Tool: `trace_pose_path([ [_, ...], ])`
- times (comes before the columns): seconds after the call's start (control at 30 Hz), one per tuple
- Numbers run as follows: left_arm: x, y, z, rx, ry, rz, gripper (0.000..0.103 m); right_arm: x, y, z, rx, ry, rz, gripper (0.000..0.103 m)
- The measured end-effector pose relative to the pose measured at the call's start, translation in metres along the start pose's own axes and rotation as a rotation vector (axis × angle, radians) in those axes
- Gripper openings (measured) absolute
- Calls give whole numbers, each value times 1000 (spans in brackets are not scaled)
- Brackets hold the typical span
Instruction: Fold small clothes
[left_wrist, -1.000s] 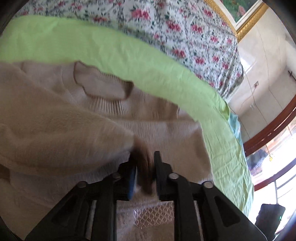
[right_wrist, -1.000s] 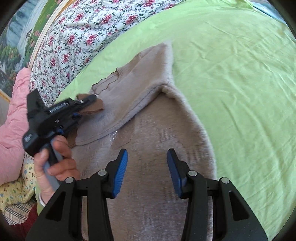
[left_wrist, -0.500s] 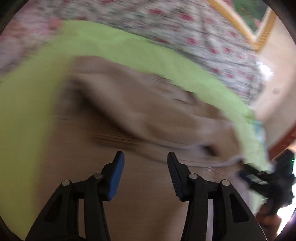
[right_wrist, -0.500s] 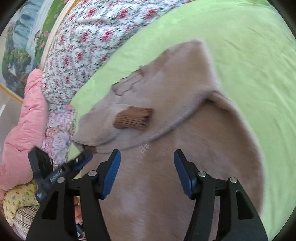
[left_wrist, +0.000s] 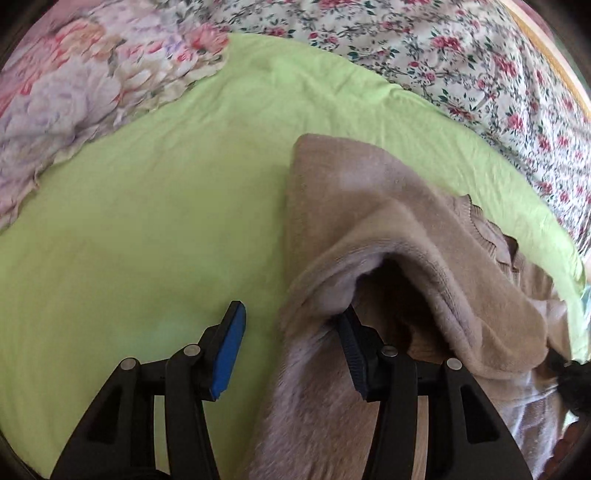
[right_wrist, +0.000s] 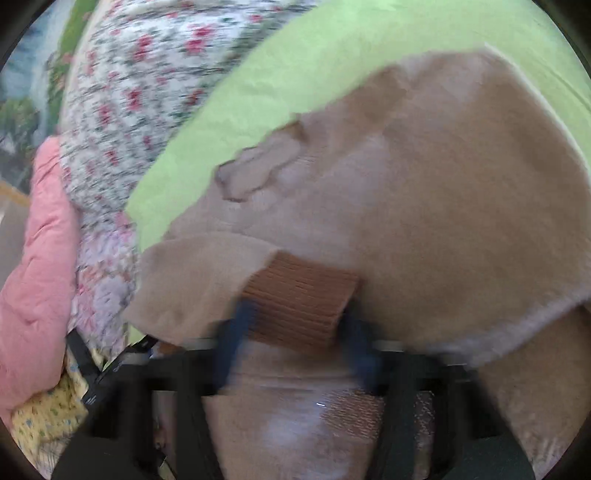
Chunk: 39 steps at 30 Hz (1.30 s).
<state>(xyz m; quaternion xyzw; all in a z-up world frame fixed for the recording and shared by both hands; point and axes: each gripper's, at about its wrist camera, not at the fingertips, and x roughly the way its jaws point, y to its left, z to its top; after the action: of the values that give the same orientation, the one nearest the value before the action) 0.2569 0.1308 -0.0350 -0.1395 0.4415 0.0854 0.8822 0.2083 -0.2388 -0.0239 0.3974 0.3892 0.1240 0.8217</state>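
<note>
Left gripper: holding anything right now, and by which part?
Nothing held. The left gripper is open, straddling the side edge of the beige sweater; one finger sits under the folded-over sleeve, the other over the green sheet.

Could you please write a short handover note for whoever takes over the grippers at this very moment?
Left gripper: open, astride the sweater's left edge, one finger under a raised fold.
Right gripper: open, blurred, either side of the brown ribbed cuff; contact unclear.
Beige sweater lies on the green sheet, one sleeve folded across the body.
Done: that sleeve fold.
Left: probably the remaining folds.
</note>
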Motion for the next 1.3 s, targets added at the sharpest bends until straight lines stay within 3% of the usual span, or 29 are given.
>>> trace_pose_path([
  [0.13, 1, -10, -2, 8, -11, 6, 51, -53, 8, 20, -39, -159, 76, 8],
  [0.23, 0, -6, -7, -1, -3, -13, 54, -103, -4, 34, -43, -310, 28, 8],
  [0.37, -5, -8, -16, 9, -7, -9, 54, -101, -53, 37, 24, -256, -64, 7],
  [0.5, -6, -2, -18, -25, -4, -23, 54, -87, -72, 29, 31, -192, -98, 6],
  [0.77, -6, 10, -18, -114, -6, -73, 54, -101, -41, 39, -114, -276, -62, 6],
  [1.0, -7, 10, -18, -97, 6, -82, 54, -74, -72, 21, -69, -138, -151, 6],
  [1.3, -8, 11, -20, -75, 30, -82, 54, -86, -67, 14, -155, -115, -257, 0],
])
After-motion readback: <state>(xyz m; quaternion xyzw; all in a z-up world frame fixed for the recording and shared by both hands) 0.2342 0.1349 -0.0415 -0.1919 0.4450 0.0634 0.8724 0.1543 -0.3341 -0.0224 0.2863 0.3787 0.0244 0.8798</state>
